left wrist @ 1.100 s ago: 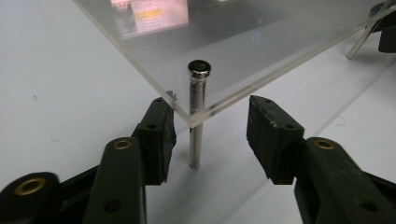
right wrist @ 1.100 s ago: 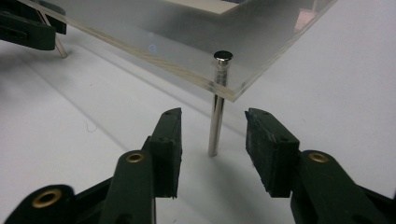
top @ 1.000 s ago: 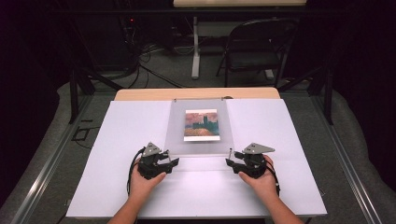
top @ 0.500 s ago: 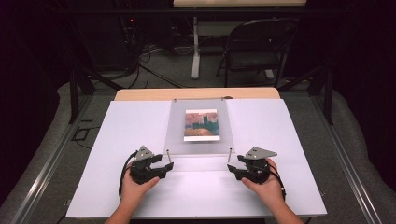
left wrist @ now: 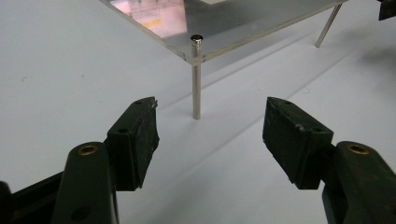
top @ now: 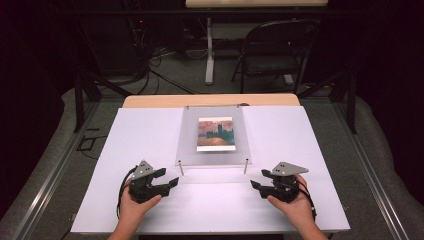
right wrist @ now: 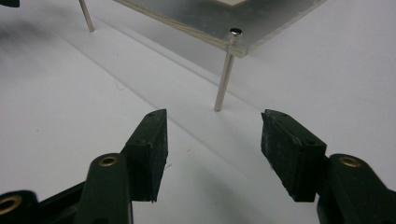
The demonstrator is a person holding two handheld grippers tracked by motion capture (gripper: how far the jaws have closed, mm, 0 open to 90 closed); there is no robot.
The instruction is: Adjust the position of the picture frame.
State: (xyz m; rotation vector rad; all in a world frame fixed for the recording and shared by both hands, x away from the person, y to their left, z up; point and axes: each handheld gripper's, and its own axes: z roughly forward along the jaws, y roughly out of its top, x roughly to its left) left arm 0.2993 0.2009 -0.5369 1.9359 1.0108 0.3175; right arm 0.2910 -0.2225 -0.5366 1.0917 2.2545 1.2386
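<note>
Hovering both hands near the table's (top: 125, 150) front edge; left gripper (top: 159, 180) and right gripper (top: 262, 183) spread, holding nothing; acrylic frame (top: 187, 145) stands mid-table toward the back edge; guessing I go for its front posts next.

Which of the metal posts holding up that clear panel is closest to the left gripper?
The near-left post, at the clear panel's front left corner, straight ahead of the left gripper. The near-right post stands before the right gripper.
</note>
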